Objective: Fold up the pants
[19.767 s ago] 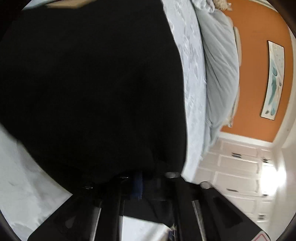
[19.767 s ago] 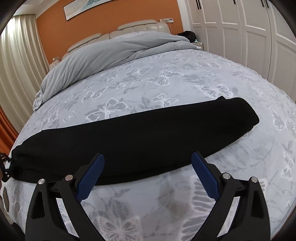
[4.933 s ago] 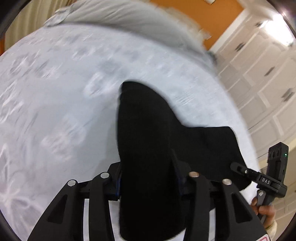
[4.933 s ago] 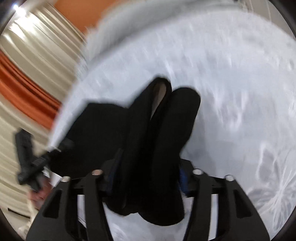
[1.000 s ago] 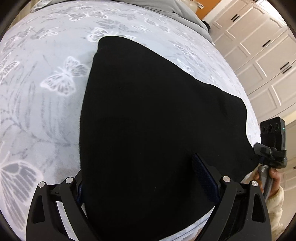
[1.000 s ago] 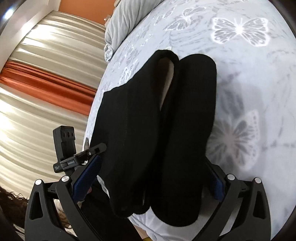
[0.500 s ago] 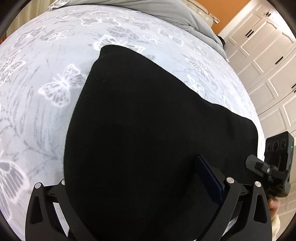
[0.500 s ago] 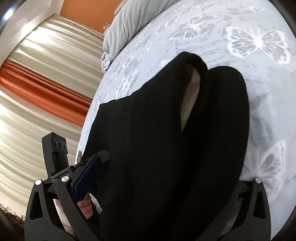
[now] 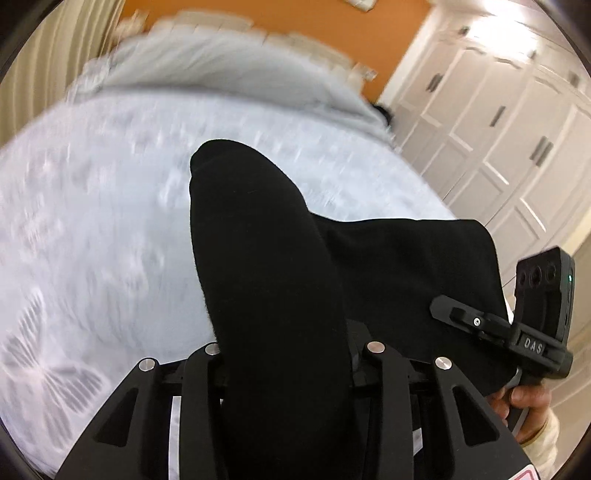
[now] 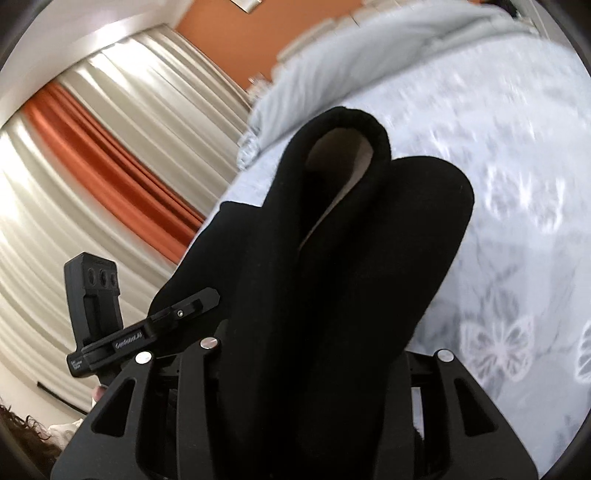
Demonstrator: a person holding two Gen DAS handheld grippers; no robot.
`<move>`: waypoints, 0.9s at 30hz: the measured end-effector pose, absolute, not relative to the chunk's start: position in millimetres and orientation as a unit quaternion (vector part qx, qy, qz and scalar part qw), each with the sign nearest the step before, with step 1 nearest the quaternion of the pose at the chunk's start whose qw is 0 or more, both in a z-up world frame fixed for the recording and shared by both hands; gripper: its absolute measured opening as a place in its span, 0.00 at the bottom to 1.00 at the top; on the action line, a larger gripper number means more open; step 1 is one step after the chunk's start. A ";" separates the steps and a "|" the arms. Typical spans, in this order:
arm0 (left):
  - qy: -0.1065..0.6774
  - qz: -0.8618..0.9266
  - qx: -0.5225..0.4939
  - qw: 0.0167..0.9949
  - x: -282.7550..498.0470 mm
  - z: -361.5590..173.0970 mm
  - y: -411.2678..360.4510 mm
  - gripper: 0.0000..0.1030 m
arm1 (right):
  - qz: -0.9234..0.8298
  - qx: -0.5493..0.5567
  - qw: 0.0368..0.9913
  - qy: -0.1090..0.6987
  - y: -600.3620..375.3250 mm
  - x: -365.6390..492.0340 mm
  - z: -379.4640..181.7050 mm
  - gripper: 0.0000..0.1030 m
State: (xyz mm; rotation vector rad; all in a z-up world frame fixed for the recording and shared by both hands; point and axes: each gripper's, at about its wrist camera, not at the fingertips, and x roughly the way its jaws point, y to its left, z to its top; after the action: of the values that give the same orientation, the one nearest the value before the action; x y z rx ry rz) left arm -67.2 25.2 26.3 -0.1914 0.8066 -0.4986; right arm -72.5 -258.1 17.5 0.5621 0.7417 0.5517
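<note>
Left gripper (image 9: 284,354) jaws closing on bunched black pants (image 9: 266,258), right gripper (image 10: 310,362) jaws closing on same pants, butterfly-print bedsheet (image 9: 92,240) beneath

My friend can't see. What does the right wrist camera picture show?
A claw, its jaws closing, grips thick folded black pants bunched between them, above a white butterfly-print bedsheet. The other claw is at the left, before cream and orange curtains.

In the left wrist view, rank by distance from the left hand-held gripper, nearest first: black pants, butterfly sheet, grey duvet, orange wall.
1. Black pants: between the jaws of the left hand-held gripper, which are closing on them.
2. Butterfly sheet: beneath and left.
3. Grey duvet: heaped at the bed's far end.
4. Orange wall: behind the bed.
</note>
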 end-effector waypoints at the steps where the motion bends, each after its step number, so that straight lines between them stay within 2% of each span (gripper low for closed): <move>1: 0.363 -0.242 -0.082 0.896 -73.7 42.2 24.7 0.32 | 0.267 0.268 0.862 0.336 -262.6 -75.9 31.0 0.37; 8: 0.276 -0.248 -0.099 0.923 -76.7 129.2 25.1 0.32 | 0.284 0.243 0.893 0.251 -274.5 -76.7 116.5 0.38; 14: 0.227 -0.237 -0.072 0.942 -42.4 191.0 11.9 0.33 | 0.290 0.213 0.907 0.218 -266.7 -26.5 175.6 0.39; 19: 0.212 -0.216 -0.064 0.951 11.0 204.0 7.3 0.33 | 0.294 0.223 0.903 0.219 -269.4 28.6 181.1 0.39; 27: 0.211 -0.190 -0.059 0.957 108.7 181.8 1.5 0.34 | 0.296 0.254 0.892 0.230 -275.6 131.1 137.7 0.39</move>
State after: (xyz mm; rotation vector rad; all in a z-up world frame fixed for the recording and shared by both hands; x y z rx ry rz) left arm 108.7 1.5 181.8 -0.1199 0.4277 -0.3851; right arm 131.1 -275.6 137.7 0.5281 0.4770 0.6140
